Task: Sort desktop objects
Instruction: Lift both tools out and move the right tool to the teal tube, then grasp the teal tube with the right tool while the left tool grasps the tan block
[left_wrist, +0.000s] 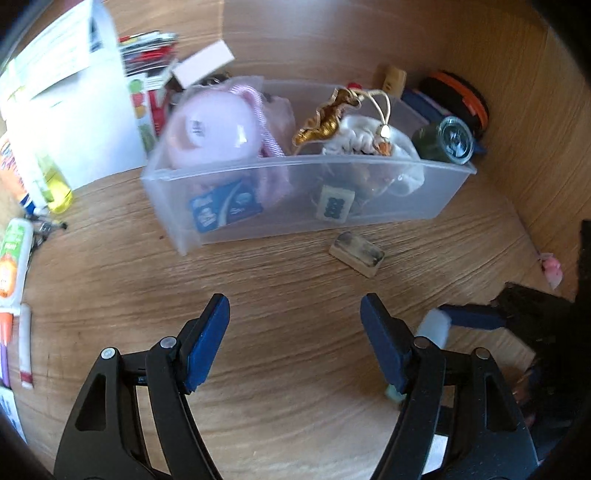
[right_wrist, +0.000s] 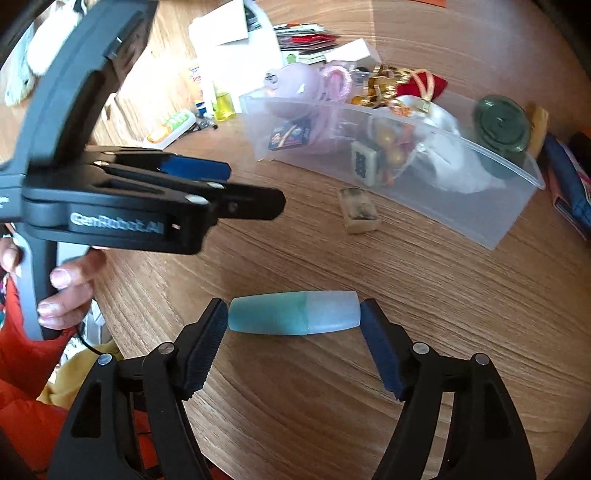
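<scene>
Wooden desk (left_wrist: 295, 369) fills both views, light grain, sunlit patch at the far edge. On it, a long translucent plastic bin (left_wrist: 388, 206) sits crosswise, already holding a pale pink round case (left_wrist: 214, 129), a gold trinket (left_wrist: 325, 122), white cloth pouch (left_wrist: 369, 144), a blue card pack (left_wrist: 225, 205) and a mahjong tile (left_wrist: 334, 206) pressed against the front wall. A dark green jar (left_wrist: 448, 140) is at the bin's right end; whether inside or just behind the wall is hard to tell through the blur. Left of the bin: white papers (left_wrist: 74, 92), a yellow bottle (left_wrist: 55, 181), tubes and pens scattered near the desk edge.

Left gripper (left_wrist: 295, 339) hovers above bare desk, fingers spread wide, nothing between them. From the right wrist view the same tool (right_wrist: 255, 195) shows side-on at left, a hand (right_wrist: 70, 288) gripping its handle.

Right gripper (right_wrist: 293, 321) is low near the front of the desk, its blue pads touching either end of a frosted teal-and-clear capsule tube (right_wrist: 293, 313), pinching it lengthwise; tube lies horizontal, well apart from the bin.

Smallest loose piece: a second mahjong tile (left_wrist: 356, 253), face worn and dark, flat on the desk just in front of the bin.
</scene>
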